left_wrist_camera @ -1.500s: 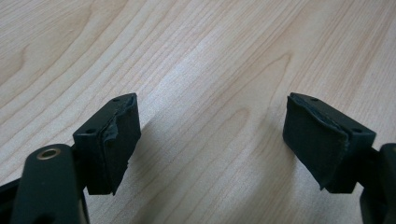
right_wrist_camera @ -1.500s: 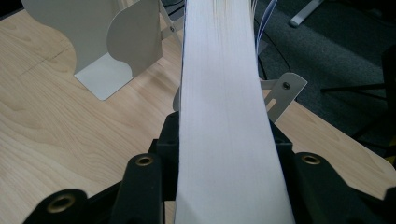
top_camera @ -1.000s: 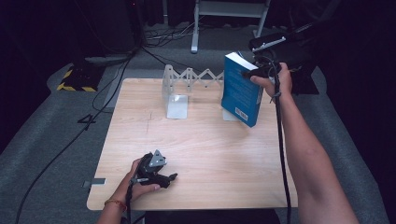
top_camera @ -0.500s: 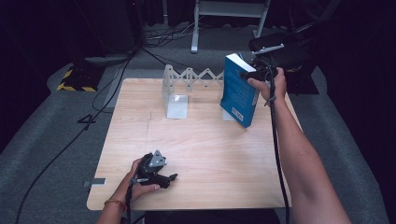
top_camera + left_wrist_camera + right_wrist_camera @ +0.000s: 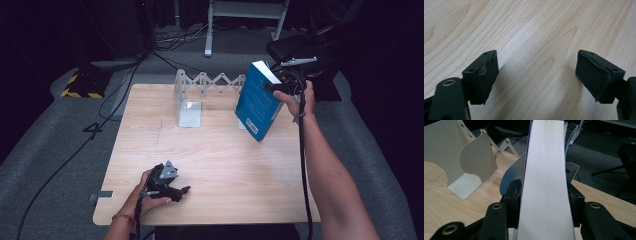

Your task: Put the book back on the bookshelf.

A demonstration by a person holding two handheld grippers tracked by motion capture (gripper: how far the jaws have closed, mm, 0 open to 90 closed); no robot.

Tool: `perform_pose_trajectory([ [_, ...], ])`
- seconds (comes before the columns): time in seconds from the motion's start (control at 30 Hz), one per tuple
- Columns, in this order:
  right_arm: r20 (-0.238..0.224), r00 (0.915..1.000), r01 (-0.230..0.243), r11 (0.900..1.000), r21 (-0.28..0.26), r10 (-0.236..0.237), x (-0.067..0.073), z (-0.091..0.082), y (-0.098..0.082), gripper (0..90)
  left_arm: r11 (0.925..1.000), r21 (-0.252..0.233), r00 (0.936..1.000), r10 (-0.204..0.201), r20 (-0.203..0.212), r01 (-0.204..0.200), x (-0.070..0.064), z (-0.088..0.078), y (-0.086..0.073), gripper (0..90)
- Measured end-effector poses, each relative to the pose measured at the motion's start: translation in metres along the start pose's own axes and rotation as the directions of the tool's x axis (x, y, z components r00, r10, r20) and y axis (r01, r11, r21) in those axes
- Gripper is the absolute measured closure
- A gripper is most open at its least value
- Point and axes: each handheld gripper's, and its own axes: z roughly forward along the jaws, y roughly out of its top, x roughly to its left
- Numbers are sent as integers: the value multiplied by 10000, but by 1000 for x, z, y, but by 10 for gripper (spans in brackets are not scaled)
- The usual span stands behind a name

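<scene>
Dark floor surrounds the pale wooden table [image 5: 215, 150]. Its far edge carries a white folding metal book rack [image 5: 200, 92] — the right gripper [image 5: 280, 86], jaws just easing wider yet flanking a thick blue paperback [image 5: 257, 102], tilts it toward a slot. The left gripper [image 5: 172, 187] rests gaping, unneeded.

probably a recording studio: dark surroundings, floor cables [image 5: 125, 95], grey carpet [image 5: 45, 150], lone wooden table [image 5: 220, 150].
</scene>
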Motion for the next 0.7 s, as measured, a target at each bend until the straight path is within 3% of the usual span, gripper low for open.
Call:
perform_pose_trajectory([
  [0.37, -275, 9993, 250, 9993, -282, -257, 6, -6, -25, 468, 10000, 0, 10000, -1, -9, 1, 0, 0, 0, 193],
  [0.47, -352, 9993, 143, 9987, -495, -160, 5, -6, -37, 481, 10000, 4, 10000, 25, -24, -25, 0, 0, 0, 193],
  [0.57, -541, 9985, -185, 9933, -1138, 124, 1, -10, -51, 490, 10000, 9, 10000, 23, -36, -23, 0, 0, 0, 192],
  [0.7, -775, 9969, -259, 9914, -1279, 161, 1, -12, -62, 503, 10000, 22, 10000, 12, -48, -12, 0, 1, 1, 183],
])
